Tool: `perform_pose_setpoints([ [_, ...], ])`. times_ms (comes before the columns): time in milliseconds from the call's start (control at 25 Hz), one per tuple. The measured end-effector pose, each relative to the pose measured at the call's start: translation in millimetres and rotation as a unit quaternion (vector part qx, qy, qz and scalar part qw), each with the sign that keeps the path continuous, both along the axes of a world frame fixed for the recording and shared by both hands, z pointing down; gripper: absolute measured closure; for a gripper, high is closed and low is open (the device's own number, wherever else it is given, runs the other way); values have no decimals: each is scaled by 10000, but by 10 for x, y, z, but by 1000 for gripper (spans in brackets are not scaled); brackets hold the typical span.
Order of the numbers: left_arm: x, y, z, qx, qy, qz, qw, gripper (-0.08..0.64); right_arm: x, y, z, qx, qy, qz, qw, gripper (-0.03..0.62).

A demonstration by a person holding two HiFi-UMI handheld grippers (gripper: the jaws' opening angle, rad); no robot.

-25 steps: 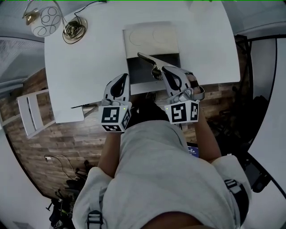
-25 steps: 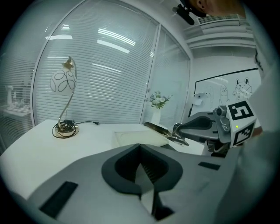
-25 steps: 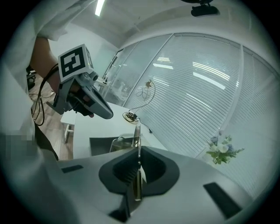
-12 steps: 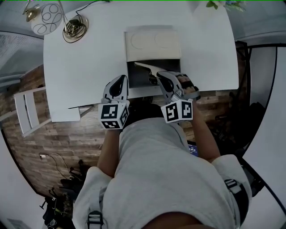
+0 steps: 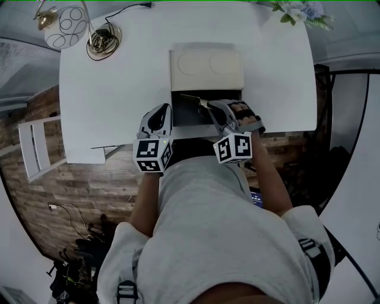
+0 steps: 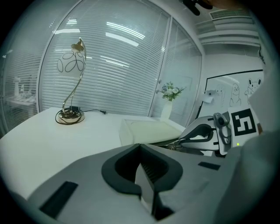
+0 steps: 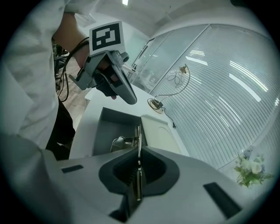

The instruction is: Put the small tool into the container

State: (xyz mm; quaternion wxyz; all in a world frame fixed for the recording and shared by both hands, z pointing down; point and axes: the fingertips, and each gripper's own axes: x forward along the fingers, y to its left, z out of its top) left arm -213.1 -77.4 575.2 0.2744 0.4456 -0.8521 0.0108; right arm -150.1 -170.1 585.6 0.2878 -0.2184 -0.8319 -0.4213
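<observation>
A container stands on the white table: a cream lid (image 5: 206, 62) pushed back, and a dark open compartment (image 5: 189, 113) in front of it. My right gripper (image 5: 209, 110) is shut on a thin metal tool (image 5: 193, 98) that sticks out over the compartment. In the right gripper view the tool (image 7: 139, 146) runs between the shut jaws, pointing at the dark compartment (image 7: 111, 124), where another metal piece (image 7: 120, 141) lies. My left gripper (image 5: 160, 111) hovers at the compartment's left edge, shut with nothing in it. In the left gripper view its jaws (image 6: 140, 151) are together, and the right gripper (image 6: 205, 133) is at the right.
A gold lamp with a white shade (image 5: 65, 27) and its coiled base (image 5: 104, 40) stand at the table's far left. Flowers (image 5: 300, 12) are at the far right. A white chair (image 5: 38, 151) stands left of the table, over wood floor.
The right gripper has drawn back toward the table's front edge, and the tool now lies lower over the dark compartment. The left gripper has barely moved.
</observation>
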Motion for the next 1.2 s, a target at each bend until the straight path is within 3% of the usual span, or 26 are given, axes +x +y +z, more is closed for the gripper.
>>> perform_pose_setpoints([
  [720,61,-148,68,-80,93,281,9995,537,-78,-119,256,454,263,50,9986,567],
  [1200,183,-155,56,-126,187,389,9990,537,-42,-176,354,238,666,400,9967,565],
])
